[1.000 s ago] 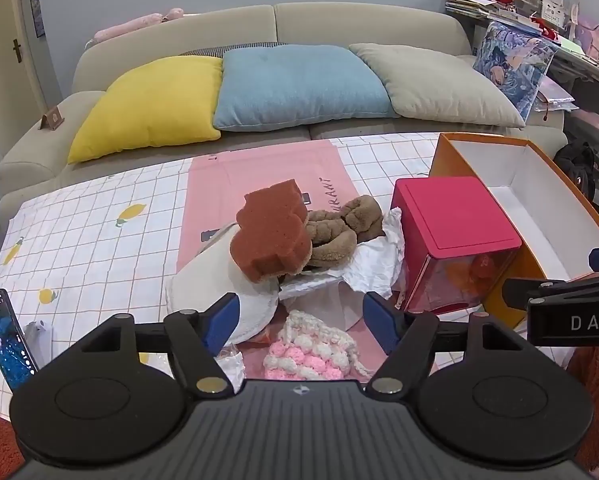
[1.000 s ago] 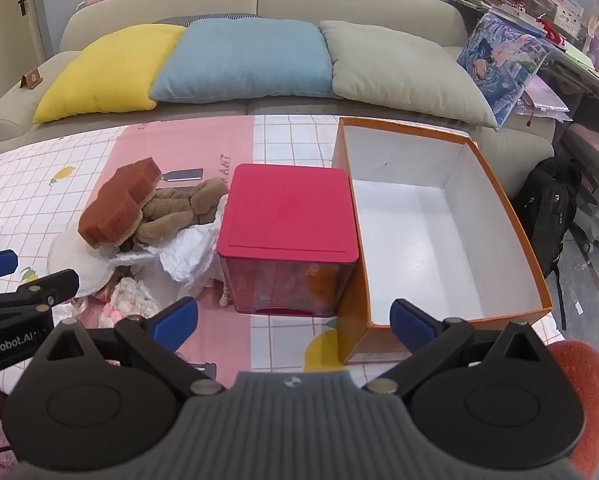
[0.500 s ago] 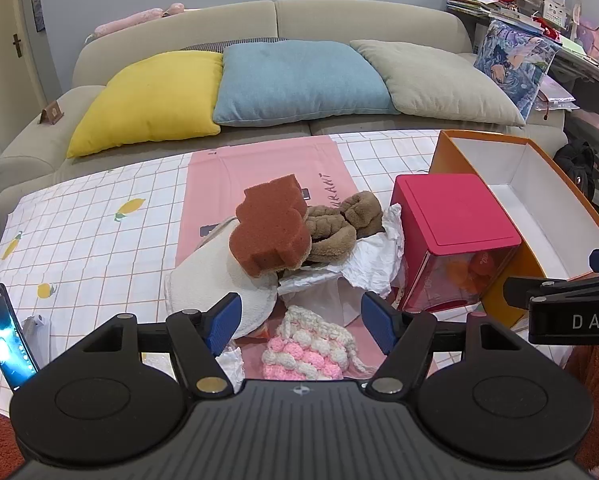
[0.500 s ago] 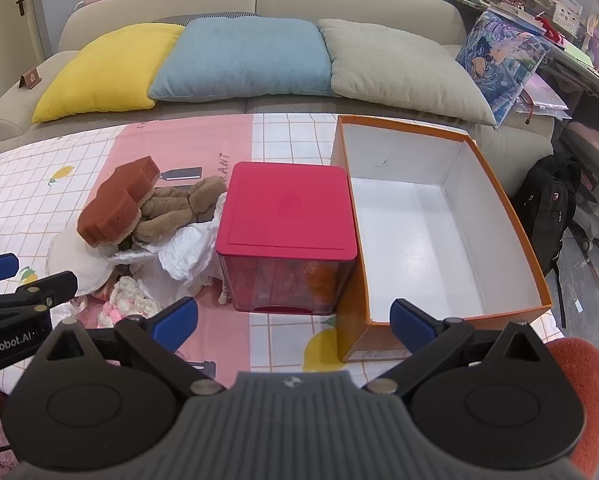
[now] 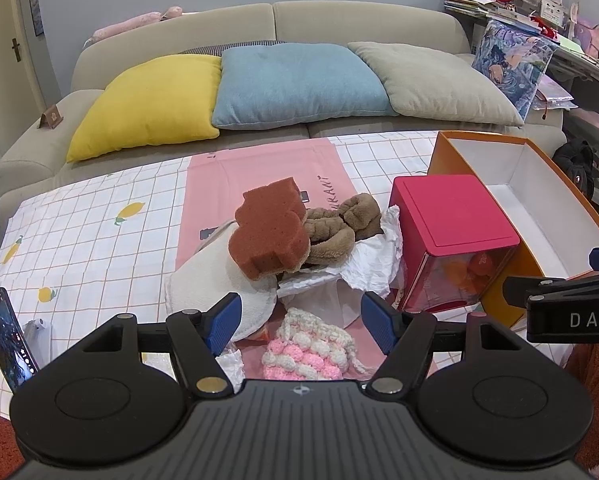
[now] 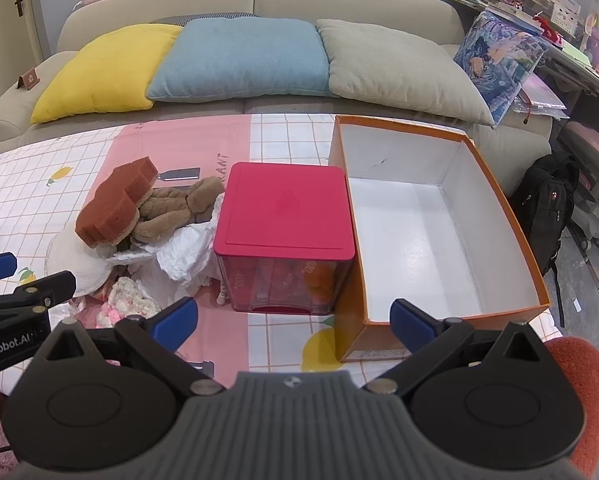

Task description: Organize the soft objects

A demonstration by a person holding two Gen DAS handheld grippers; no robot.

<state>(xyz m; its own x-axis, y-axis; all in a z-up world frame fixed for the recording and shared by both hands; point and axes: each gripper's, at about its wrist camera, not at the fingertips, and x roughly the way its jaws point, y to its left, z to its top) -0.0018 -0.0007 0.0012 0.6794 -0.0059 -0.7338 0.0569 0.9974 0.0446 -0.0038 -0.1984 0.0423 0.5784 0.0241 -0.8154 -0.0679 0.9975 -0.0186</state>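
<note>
Left gripper (image 5: 301, 316) has backed off and lifted slightly over the last second: the pile sits lower and smaller in its view, and more of the pink-and-white crochet piece (image 5: 309, 348) shows between its fingers. Right gripper (image 6: 293, 320) barely moved. Nothing picked yet, so sorting looks like it's just starting.

Landmark: red-lidded box (image 6: 285, 208).

- Far left of it, at the table edge: phone (image 5: 5, 342), screen lit, text unreadable.
- Left of it, the soft pile: white pad (image 5: 215, 280) at the bottom, brown sponge (image 5: 269, 236) on top, tan plush toy (image 5: 335, 226) between the sponge and the box, crumpled white paper (image 6: 187, 250) touching the box. Crochet piece just in front of the pile, nearest the left gripper.
- Pink mat (image 6: 203, 152) behind the box: print ending "…RANT".
- Box's clear front: "100" and "400" marks.
- Right of it, touching: orange carton (image 6: 495, 184), empty, likely the destination.

Jaws: both spread wide, holding nothing.

Tool markings: "DAS" on the right gripper's arm, "enRobot.AI" on the left's.
</note>
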